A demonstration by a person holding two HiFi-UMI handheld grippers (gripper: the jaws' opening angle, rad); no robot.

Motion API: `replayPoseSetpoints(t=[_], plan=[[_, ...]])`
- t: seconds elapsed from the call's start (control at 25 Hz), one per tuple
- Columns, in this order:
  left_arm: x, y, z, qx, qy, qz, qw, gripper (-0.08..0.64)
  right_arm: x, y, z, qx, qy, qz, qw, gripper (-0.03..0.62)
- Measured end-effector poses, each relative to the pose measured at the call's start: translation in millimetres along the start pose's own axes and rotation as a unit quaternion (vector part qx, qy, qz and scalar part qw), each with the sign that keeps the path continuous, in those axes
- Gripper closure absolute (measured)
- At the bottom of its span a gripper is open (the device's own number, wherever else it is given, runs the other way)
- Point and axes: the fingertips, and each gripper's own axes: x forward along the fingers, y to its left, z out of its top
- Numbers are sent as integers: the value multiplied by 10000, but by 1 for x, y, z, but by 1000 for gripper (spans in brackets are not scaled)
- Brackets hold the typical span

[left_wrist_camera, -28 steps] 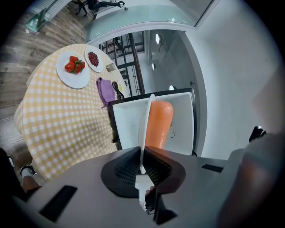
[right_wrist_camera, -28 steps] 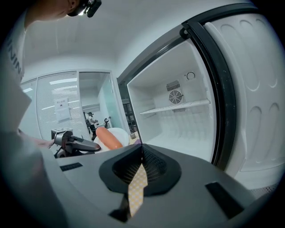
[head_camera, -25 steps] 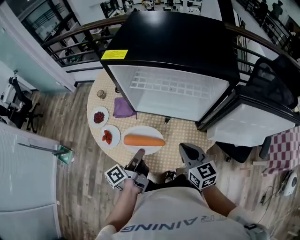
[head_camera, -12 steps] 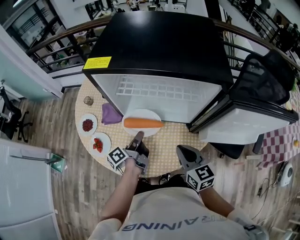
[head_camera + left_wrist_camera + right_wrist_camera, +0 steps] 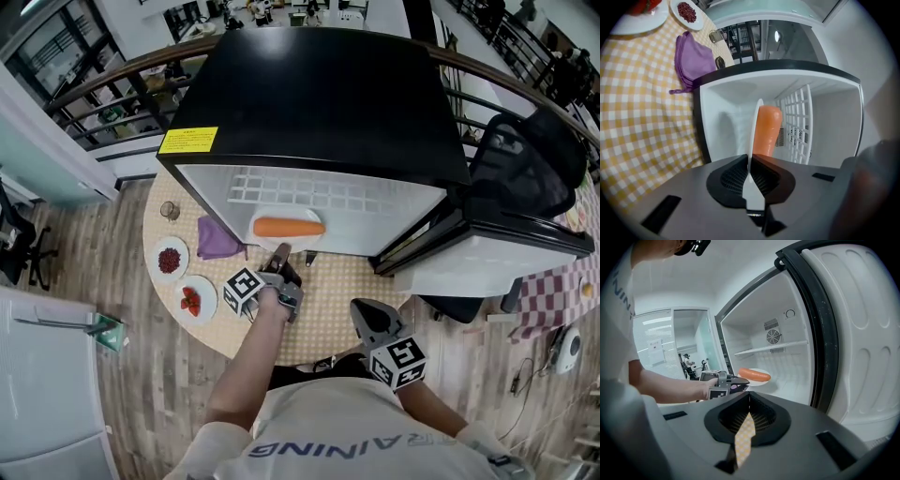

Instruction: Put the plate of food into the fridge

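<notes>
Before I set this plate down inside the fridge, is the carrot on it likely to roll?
Probably, if tilted: the carrot is round and lies loose on a plate whose rim looks shallow. The plate seems stiff, but the left gripper pinches only its near edge, so the carrot's weight may lever it downward. Keeping it level seems wise.

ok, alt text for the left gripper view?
The left gripper clamps the rim of a white plate, seen edge-on, with a carrot on it, held into the open fridge. Left of it, a purple cloth lies on the yellow-checked table.
</notes>
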Motion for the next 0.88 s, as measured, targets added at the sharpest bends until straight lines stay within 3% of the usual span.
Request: replayPoseSetpoints(t=[0.56, 0.88], plan=[[70, 19, 14, 166, -59, 556, 9983, 535, 8, -7, -10, -11, 192, 46, 9998, 572], [83, 29, 22, -50, -187, 842, 9963, 530, 7, -11, -13, 59, 258, 28, 9996, 572]])
